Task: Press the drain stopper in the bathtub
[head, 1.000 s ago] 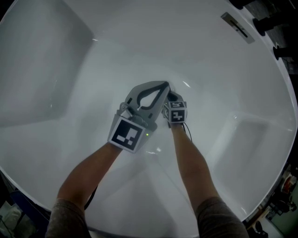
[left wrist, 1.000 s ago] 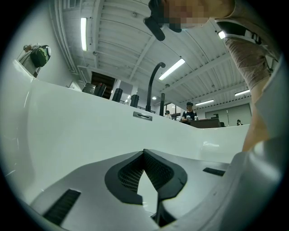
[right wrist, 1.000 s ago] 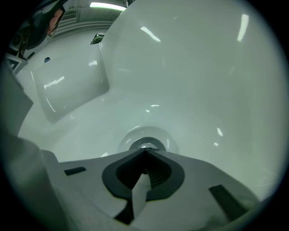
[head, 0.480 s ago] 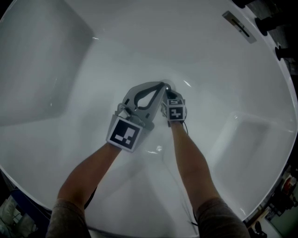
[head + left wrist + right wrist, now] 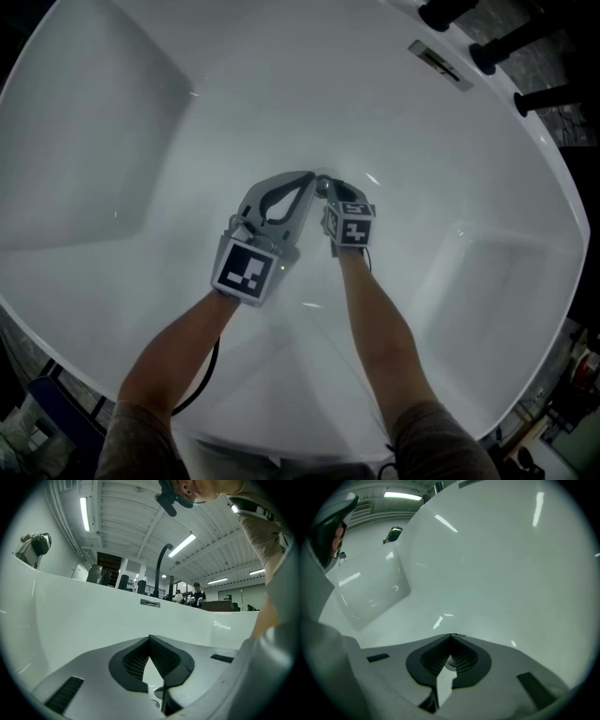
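Note:
I am looking down into a white bathtub (image 5: 141, 141). Both grippers meet at its lowest point. My left gripper (image 5: 312, 178) is shut, its tips touching with nothing between them. My right gripper (image 5: 324, 187) is shut too, and its tip sits right beside the left one. The chrome drain stopper (image 5: 449, 661) shows as a small round rim through the gap behind the right gripper's pads, just under its tip. A sliver of the chrome stopper (image 5: 157, 700) also shows below the left gripper (image 5: 149, 637). In the head view the grippers hide most of the stopper.
An overflow plate (image 5: 439, 62) sits on the far tub wall. Black tap handles (image 5: 497, 52) stand on the rim behind it, and a tall black spout (image 5: 161, 569) rises there. A moulded seat step (image 5: 487, 272) lies to the right. People stand far off (image 5: 197, 592).
Both grippers have stayed shut and together over the drain, drifting slightly up and left in the head view as the head camera shifted. The tub rim and taps show more now.

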Available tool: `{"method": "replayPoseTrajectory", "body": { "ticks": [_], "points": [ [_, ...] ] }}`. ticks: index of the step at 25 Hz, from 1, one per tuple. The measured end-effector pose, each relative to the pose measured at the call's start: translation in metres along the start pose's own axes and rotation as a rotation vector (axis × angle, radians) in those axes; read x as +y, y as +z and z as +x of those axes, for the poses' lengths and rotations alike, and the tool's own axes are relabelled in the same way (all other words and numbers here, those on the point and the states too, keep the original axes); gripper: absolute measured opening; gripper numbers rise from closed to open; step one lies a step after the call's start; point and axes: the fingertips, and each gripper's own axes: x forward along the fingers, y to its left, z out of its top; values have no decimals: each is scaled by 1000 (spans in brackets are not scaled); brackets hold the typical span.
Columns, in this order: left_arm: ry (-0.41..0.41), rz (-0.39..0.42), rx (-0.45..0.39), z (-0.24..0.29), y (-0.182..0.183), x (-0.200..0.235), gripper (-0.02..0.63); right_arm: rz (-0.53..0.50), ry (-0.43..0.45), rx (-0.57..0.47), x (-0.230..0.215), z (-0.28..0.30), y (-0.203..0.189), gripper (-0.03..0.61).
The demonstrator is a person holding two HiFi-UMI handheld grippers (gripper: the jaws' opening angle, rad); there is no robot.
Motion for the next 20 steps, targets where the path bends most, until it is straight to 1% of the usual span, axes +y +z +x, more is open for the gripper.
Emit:
{"method": "replayPoseTrajectory", "body": {
  "ticks": [3, 7, 13, 20],
  "points": [
    [25, -2, 0, -6, 23, -4, 3, 16, 18, -15, 7, -27, 18, 0],
    [42, 1, -7, -13, 54, -18, 3, 8, 44, -32, 18, -67, 42, 0],
    [72, -18, 0, -31, 102, -44, 3, -21, 95, -63, 35, -140, 80, 0],
    [122, -19, 25, -54, 154, -71, 3, -21, 139, -119, 52, -228, 127, 0]
  ]
}}
